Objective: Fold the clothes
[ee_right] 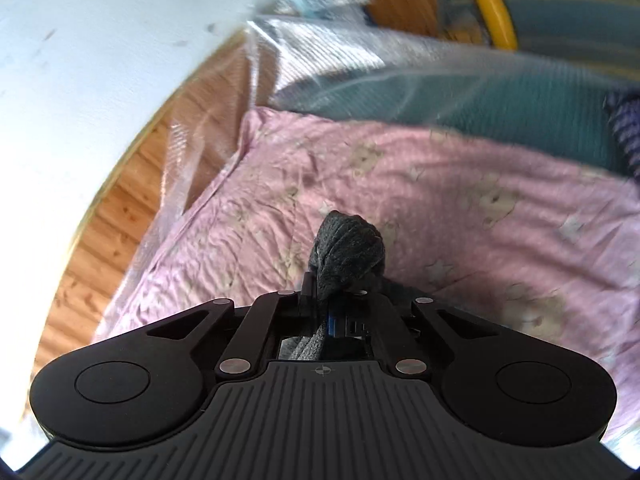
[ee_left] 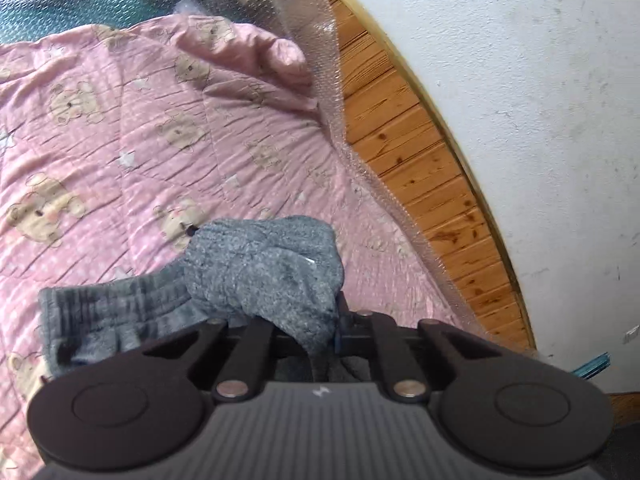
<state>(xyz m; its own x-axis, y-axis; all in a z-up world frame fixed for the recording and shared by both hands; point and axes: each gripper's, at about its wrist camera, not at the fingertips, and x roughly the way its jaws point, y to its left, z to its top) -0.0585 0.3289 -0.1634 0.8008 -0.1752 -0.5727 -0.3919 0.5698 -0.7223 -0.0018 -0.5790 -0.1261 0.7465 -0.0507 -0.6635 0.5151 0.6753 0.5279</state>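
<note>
A grey knitted garment [ee_left: 260,268] bunches over the tips of my left gripper [ee_left: 316,316], whose jaws are shut on its fabric. A ribbed grey band of it [ee_left: 116,312] trails to the left over the pink bear-print quilt [ee_left: 120,140]. In the right wrist view a dark grey wad of the same kind of knit [ee_right: 348,252] sticks up from my right gripper [ee_right: 340,292], which is shut on it. More grey cloth hangs below between the jaws. The fingertips of both grippers are hidden by the cloth.
The quilt [ee_right: 460,200] lies on a bed against a wooden panelled edge [ee_left: 408,152] and a white wall [ee_left: 520,80]. Clear bubble wrap [ee_left: 320,60] runs along the quilt's border. A teal surface [ee_right: 480,96] lies beyond the quilt, with a yellow object [ee_right: 496,12] farther off.
</note>
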